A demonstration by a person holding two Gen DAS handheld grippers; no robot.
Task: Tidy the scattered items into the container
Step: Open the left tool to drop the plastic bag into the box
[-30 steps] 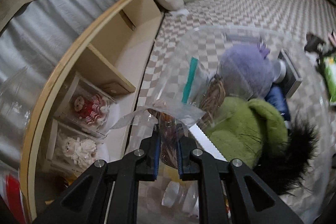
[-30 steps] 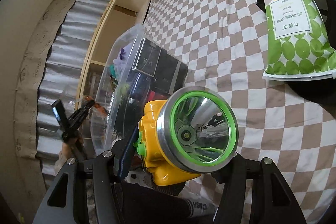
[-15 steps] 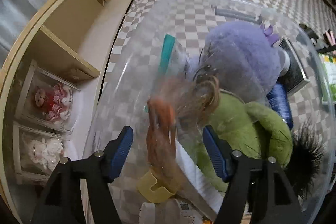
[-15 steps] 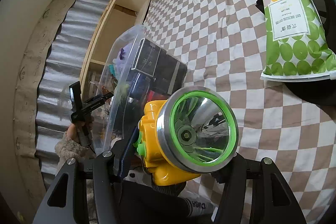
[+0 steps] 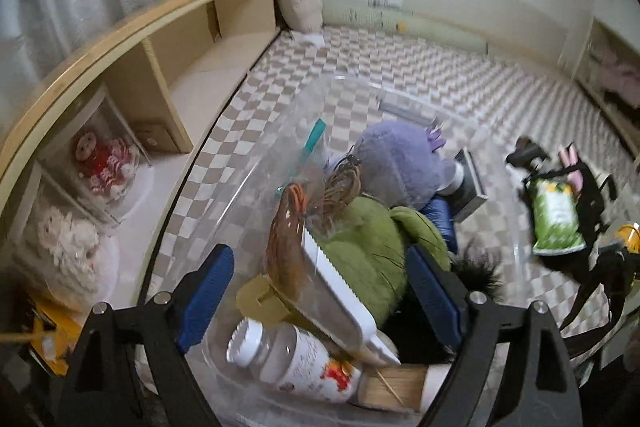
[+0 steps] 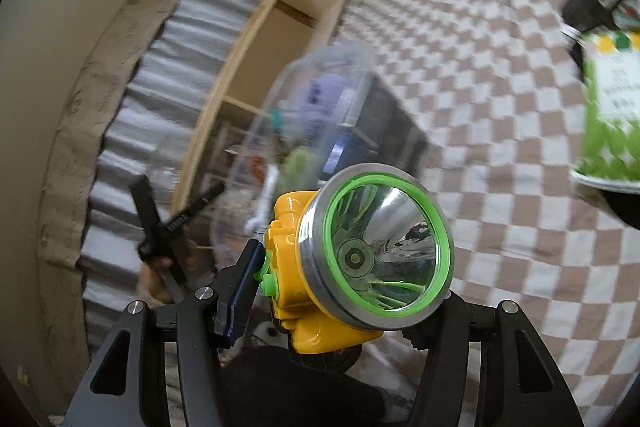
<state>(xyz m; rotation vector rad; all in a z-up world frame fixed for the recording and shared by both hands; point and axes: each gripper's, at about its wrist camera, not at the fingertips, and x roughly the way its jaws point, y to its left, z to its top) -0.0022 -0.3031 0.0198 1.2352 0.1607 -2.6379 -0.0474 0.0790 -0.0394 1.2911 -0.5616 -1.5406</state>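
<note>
Hanging over the near end of the clear plastic bin (image 5: 256,187), the left gripper (image 5: 320,287) has its blue-padded fingers (image 5: 204,291) spread wide with nothing between them. Inside the bin, just ahead of it, lies a packet of brown string (image 5: 286,239) with a white toothed strip (image 5: 336,291) leaning across it, beside a green plush toy (image 5: 368,247). A purple plush toy (image 5: 400,159) sits farther back, a blue item (image 5: 440,215) next to it, a white-capped bottle (image 5: 292,355) at the near end, and something black and furry (image 5: 476,267) on the right. The bin rests on a brown-and-white checked cover (image 5: 400,67), alongside a low wooden shelf (image 5: 160,67) that holds two dolls in clear boxes (image 5: 104,163).

The right gripper (image 6: 340,291) is pinching a yellow headlamp (image 6: 372,255) with a green ring and silver reflector; its left blue pad (image 6: 240,291) presses on the lamp's yellow body, while the other pad is hidden behind the reflector. In that blurred view the lamp is held in the air to the near right of the bin (image 6: 312,115), outside it, and the left gripper (image 6: 176,223) shows beyond at the bin's near end. A green spotted packet (image 6: 612,107) lies on the cover well to the right, with black items (image 6: 588,7) beside it
</note>
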